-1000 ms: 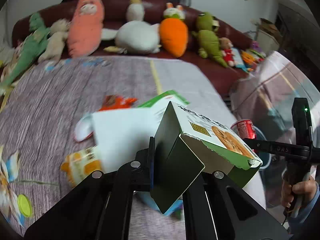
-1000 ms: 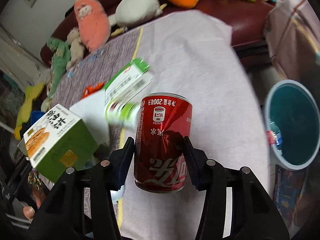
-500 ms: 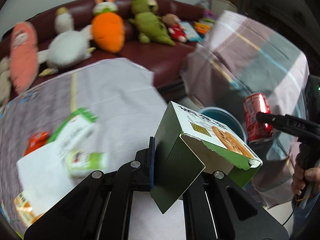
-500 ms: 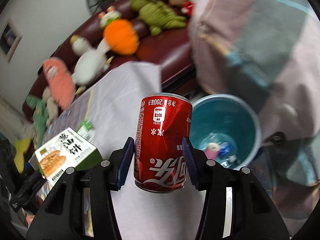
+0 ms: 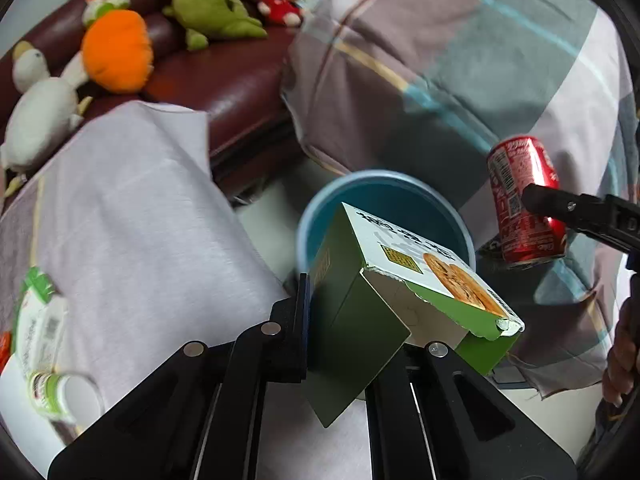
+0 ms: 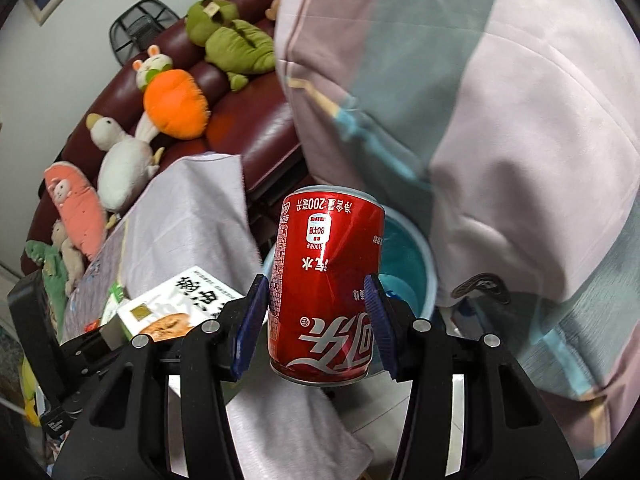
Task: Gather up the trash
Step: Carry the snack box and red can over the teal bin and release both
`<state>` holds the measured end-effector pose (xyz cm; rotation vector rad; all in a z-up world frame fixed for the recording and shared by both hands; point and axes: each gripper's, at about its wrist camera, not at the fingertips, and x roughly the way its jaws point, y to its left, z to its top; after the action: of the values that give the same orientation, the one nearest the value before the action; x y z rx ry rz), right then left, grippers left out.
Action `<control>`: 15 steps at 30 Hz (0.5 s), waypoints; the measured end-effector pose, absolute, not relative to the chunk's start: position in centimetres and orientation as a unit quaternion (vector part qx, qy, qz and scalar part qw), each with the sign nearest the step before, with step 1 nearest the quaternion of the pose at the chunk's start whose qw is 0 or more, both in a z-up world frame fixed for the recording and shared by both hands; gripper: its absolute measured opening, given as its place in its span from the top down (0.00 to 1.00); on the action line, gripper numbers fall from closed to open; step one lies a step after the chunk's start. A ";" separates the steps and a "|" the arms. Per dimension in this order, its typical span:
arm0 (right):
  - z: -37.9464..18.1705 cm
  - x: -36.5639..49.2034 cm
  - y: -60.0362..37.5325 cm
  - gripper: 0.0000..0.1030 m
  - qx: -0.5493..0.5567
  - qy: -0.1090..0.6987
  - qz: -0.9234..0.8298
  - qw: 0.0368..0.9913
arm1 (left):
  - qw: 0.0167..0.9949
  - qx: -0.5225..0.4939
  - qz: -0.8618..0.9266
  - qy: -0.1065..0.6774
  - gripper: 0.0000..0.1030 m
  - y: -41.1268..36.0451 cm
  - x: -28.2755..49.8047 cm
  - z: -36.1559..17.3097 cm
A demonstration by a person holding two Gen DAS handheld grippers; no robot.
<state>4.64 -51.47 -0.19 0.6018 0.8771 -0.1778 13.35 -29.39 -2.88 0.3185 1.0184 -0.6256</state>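
A right gripper [image 6: 320, 312] is clamping a dented red soda can [image 6: 326, 284] between its blue pads [image 6: 250, 326], holding it upside down in front of a blue bin [image 6: 416, 264] standing on the floor. At lower left, the left gripper [image 6: 100, 344] is carrying a green-and-white box [image 6: 176, 304]. Behind, plush toys [image 6: 172, 100] are lining a dark red sofa [image 6: 256, 128], and a plaid cloth [image 6: 480, 120] is hanging at right.

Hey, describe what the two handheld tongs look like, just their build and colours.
Both tongs, left and right, are matte black plastic frames with round silver screw heads. The fingers of the right tongs carry ribbed dark blue pads. In the left view it shows a black bar and handle.
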 end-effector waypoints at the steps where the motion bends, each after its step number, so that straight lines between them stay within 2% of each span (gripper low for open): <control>1: -0.5 4.8 -51.8 0.54 0.286 0.419 -0.088 0.857 | 0.812 0.153 -0.295 0.479 0.94 -30.0 13.5 -3.3; 6: -1.3 5.4 -52.8 0.54 0.286 0.426 -0.097 0.853 | 0.794 0.170 -0.304 0.499 0.89 -32.9 14.6 -6.0; 7: -1.4 5.5 -53.0 0.54 0.286 0.426 -0.098 0.853 | 0.791 0.175 -0.303 0.502 0.81 -33.3 14.7 -6.4; 8: -1.4 5.6 -53.1 0.54 0.285 0.427 -0.099 0.853 | 0.790 0.181 -0.299 0.504 0.67 -33.7 14.7 -6.8; 11: -1.6 5.8 -53.2 0.54 0.283 0.430 -0.100 0.852 | 0.796 0.192 -0.291 0.494 0.41 -34.0 14.5 -7.3; 15: -2.0 6.2 -53.0 0.54 0.278 0.437 -0.096 0.850 | 0.800 0.187 -0.289 0.492 0.32 -33.8 14.5 -7.2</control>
<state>6.24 -52.97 -2.04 0.5865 0.9199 -0.2023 14.48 -33.80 -7.18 0.4012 1.0557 -0.6190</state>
